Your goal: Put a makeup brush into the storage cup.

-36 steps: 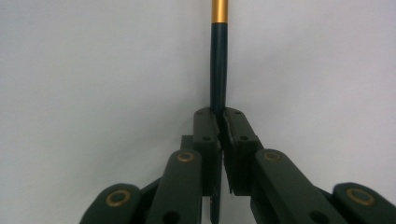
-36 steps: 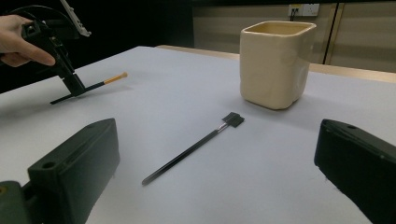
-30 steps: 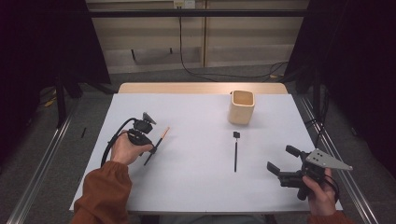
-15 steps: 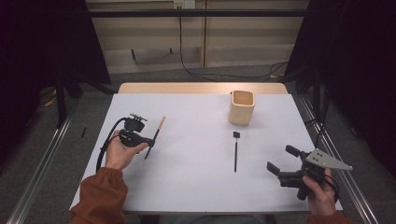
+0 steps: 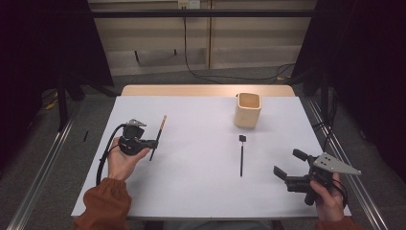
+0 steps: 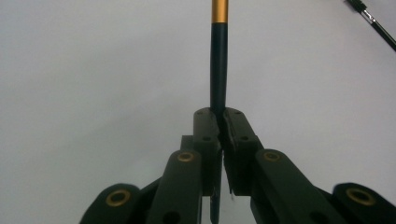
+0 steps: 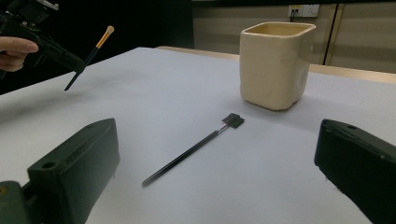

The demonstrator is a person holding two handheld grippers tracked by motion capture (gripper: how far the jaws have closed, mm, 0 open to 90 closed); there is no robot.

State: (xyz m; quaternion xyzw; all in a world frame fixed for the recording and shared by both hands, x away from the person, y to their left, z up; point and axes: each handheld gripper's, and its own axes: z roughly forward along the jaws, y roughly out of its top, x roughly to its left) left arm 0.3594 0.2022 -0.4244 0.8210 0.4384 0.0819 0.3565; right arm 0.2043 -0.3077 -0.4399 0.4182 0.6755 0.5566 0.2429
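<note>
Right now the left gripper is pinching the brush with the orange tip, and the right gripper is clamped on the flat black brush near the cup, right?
Not quite. The left gripper does pinch the orange-tipped brush, but the right gripper is open and holds nothing. The flat black brush lies on the table ahead of its spread jaws, as the right gripper view shows.

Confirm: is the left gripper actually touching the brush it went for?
Touching. The left gripper view shows the left gripper with jaws closed on the brush handle.
</note>
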